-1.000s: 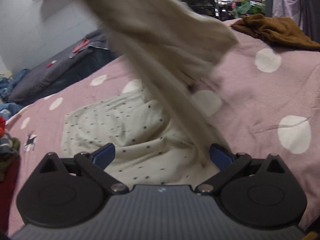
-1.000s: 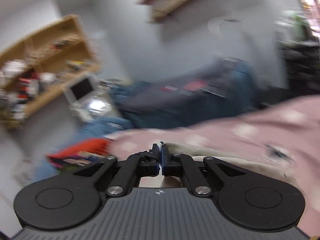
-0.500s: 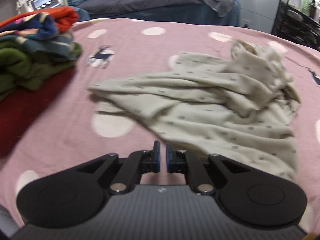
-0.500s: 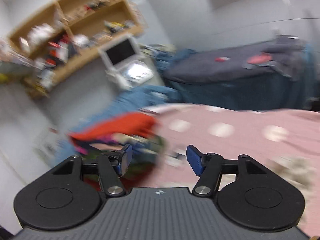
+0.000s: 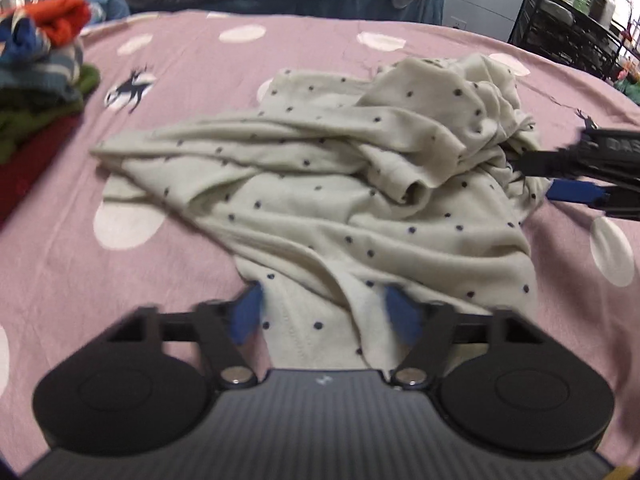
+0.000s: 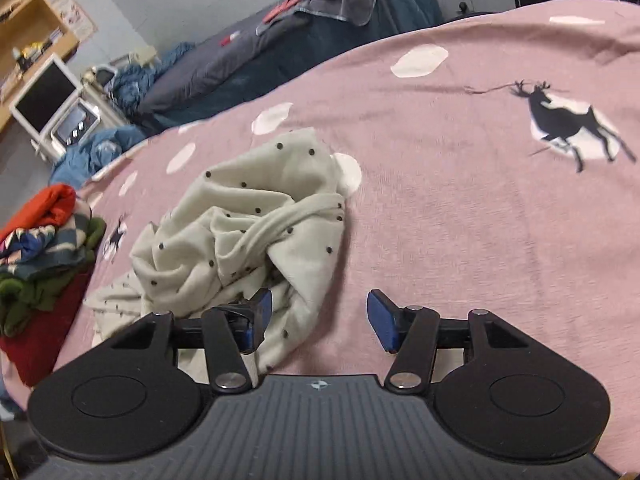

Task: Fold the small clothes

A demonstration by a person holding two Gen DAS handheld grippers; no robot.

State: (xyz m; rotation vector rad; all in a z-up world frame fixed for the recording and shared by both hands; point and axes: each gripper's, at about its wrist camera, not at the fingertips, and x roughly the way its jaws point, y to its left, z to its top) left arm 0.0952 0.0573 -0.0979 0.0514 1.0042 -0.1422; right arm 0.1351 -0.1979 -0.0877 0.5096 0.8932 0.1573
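Observation:
A cream polka-dot garment point(image 5: 340, 184) lies crumpled on the pink spotted bedspread point(image 5: 180, 56). My left gripper point(image 5: 324, 312) is at its near edge. Its jaws are opening, and a flat strip of the cloth lies between the blue pads without being pinched. In the right wrist view the garment point(image 6: 240, 232) sits left of centre. My right gripper point(image 6: 320, 316) is low at its right edge, jaws wide and closing slightly. A fold lies just inside its left finger, with bare bedspread across the rest of the gap. The right gripper point(image 5: 536, 180) also enters the left wrist view from the right.
A pile of folded clothes point(image 6: 44, 248) in red, blue and green sits at the bed's left edge. Behind the bed stand a dark grey couch point(image 6: 240, 64), a white monitor point(image 6: 44, 96) and a black rack point(image 5: 568, 32). The bedspread point(image 6: 480, 200) stretches off to the right.
The garment hung in the air a second ago and now lies on the bed. My right gripper opened and dropped to its right edge. My left gripper shut, moved in, then reopened around the near edge.

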